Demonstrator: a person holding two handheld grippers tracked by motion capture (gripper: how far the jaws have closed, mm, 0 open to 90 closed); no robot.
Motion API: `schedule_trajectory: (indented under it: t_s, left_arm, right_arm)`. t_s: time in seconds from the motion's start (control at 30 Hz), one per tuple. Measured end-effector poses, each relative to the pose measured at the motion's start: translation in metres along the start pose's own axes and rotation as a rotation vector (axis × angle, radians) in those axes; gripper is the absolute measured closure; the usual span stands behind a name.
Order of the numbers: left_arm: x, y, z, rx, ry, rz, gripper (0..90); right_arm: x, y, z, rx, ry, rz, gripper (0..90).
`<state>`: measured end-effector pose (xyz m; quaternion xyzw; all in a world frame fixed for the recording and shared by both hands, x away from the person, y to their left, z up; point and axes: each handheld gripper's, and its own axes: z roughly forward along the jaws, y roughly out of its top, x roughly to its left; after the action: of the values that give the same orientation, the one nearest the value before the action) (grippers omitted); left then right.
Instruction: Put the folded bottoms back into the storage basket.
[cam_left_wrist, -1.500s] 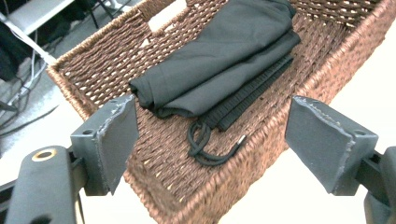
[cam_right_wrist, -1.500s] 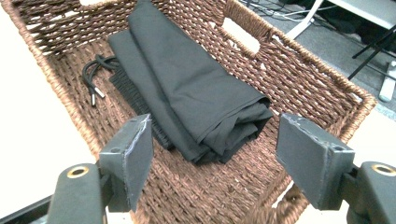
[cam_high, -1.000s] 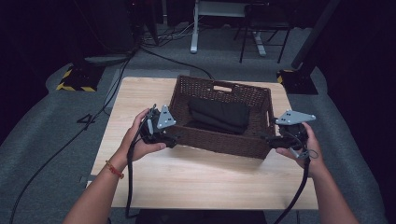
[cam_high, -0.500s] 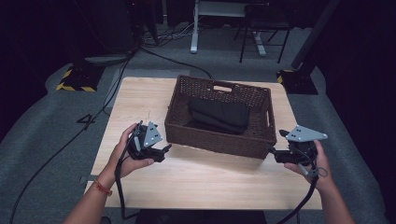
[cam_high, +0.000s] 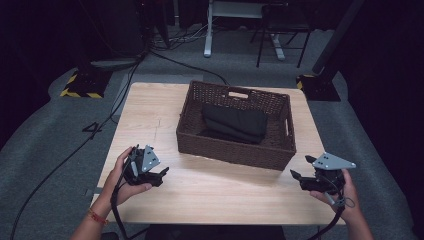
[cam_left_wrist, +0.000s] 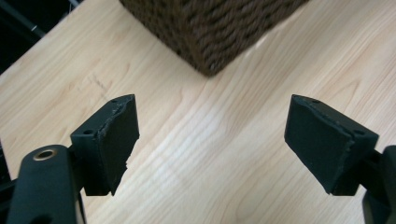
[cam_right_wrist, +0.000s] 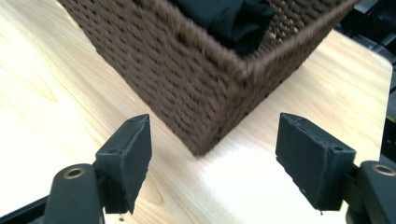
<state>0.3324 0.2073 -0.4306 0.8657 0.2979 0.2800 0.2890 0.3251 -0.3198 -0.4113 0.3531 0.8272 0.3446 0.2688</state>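
Note:
A dark brown wicker basket (cam_high: 235, 150) stands on the back half of the wooden table (cam_high: 225, 190). A folded black cloth (cam_high: 234, 122) lies inside it. My left gripper (cam_high: 161, 176) hovers low over the table in front of the basket's left near corner (cam_left_wrist: 210, 65), jaws open and empty. My right gripper (cam_high: 299, 176) is held off the basket's right near corner (cam_right_wrist: 205, 140), also open and empty. The black cloth (cam_right_wrist: 224, 18) shows over the rim in the right gripper view. Neither gripper touches the basket.
Bare tabletop lies between the two hands along the near edge. Cables trail from both grippers off the front of the table. Grey carpet, desk legs (cam_high: 207, 50) and a yellow-black striped base (cam_high: 80, 90) lie beyond the table.
Both grippers have pulled back from the basket's sides toward the near edge of the table and sunk lower. The basket and cloth have stayed put.

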Motion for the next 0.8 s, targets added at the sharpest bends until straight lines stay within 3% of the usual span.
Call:
schedule_trajectory:
  t_s: [0.2,0.3,0.43,0.53,0.57,0.8]
  left_arm:
    - [-0.001,-0.016,0.002,0.015,-0.004,-0.033,17.0]
    - [-0.002,-0.028,0.005,0.018,-0.013,-0.071,17.0]
    - [-0.003,-0.038,0.008,0.033,-0.008,-0.076,17.0]
    - [-0.003,-0.047,0.01,0.033,-0.016,-0.112,17.0]
    - [-0.003,-0.055,0.012,0.033,-0.026,-0.145,17.2]
    - [0.0,-0.072,0.014,0.037,-0.041,-0.199,17.6]
  right_arm:
    - [-0.001,-0.013,0.005,0.021,0.001,0.019,26.2]
    - [-0.001,-0.022,0.009,0.031,-0.004,0.02,26.0]
    - [-0.002,-0.029,0.011,0.033,0.003,0.022,25.8]
    - [-0.004,-0.036,0.014,0.047,-0.008,0.026,25.8]
    - [-0.007,-0.043,0.017,0.056,-0.006,0.041,25.8]
    - [-0.017,-0.067,0.022,0.073,-0.013,0.111,25.7]
